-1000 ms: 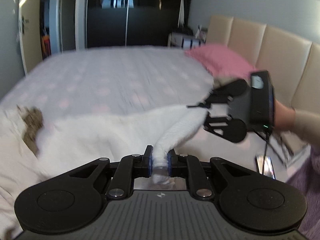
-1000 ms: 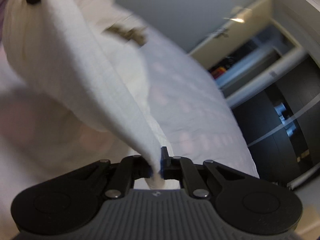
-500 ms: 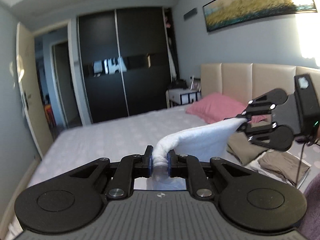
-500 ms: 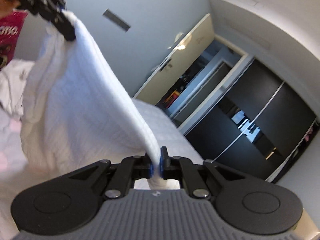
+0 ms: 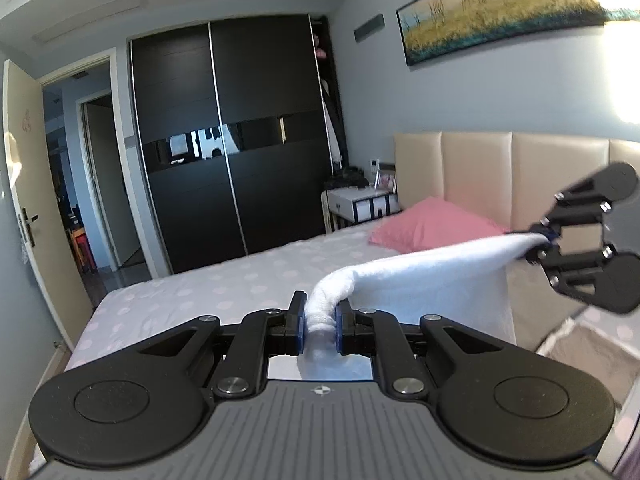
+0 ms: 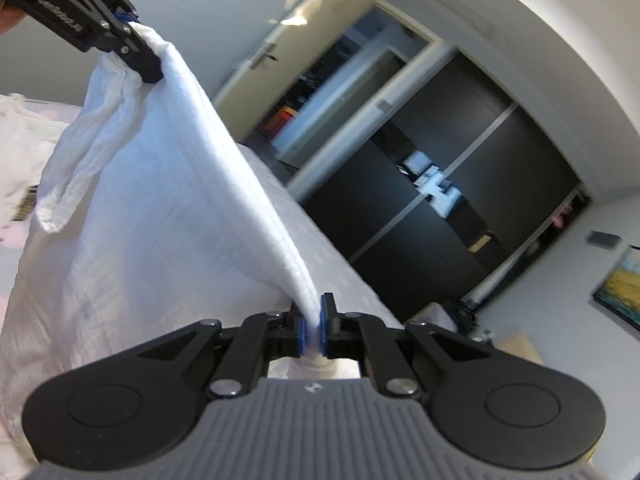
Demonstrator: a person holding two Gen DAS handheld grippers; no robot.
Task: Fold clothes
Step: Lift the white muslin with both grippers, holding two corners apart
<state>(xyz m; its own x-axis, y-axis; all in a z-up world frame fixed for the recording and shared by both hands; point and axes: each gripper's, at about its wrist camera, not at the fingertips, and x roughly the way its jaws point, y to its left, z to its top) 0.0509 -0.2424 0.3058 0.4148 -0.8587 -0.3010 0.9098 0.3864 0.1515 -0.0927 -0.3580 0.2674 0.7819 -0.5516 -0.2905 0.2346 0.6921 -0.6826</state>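
1. White garment (image 5: 432, 276): held in the air above the bed (image 5: 224, 284), its top edge stretched between the two claws, the rest hanging down. Likely held so to let it fall flat before a fold is laid.
2. Left gripper (image 5: 320, 316): jaws narrow, pinching a bunched corner of the cloth (a thick roll of it sits between the blue pads).
3. Right gripper (image 6: 313, 320): jaws almost together, clamped on a thin hemmed edge. The two grips stand well apart, so the edge between them runs nearly taut.
4. Left view only: pink pillow (image 5: 428, 228) against the padded headboard (image 5: 472, 172), nightstand (image 5: 360, 204), black wardrobe (image 5: 228, 160), painting (image 5: 500, 12), and brown cloth (image 5: 588, 344) lying on the bed beyond the garment.
5. Right view only: the hanging side of the cloth, with a loose sleeve-like fold (image 6: 84, 152) drooping below the far grip, and another pale garment (image 6: 20, 152) lying on the bed behind (blurred).
6. Judgement: spreading stage; no fold made yet.
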